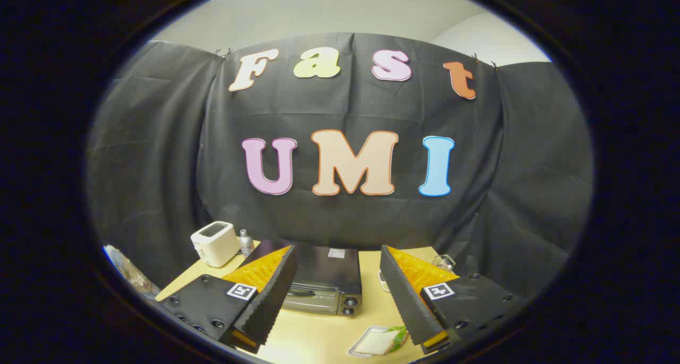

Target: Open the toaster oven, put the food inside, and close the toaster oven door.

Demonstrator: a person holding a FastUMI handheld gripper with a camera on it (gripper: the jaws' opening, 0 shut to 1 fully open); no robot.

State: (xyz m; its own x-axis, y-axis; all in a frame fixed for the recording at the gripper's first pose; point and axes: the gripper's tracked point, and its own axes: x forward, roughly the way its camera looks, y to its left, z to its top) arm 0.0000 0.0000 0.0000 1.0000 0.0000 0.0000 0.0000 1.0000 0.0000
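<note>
Gripper (334, 300) agape, toaster oven (324, 284) broadside

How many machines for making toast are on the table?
2. A black toaster oven sits ahead between the open gripper fingers; a white pop-up toaster stands beyond the left finger. Fingers may hide others.

The tool (337, 295) is held high and level, its two fingers (265, 300) spread wide apart with nothing between them. Both fingers point forward, their ridged inner faces turned toward each other.
</note>
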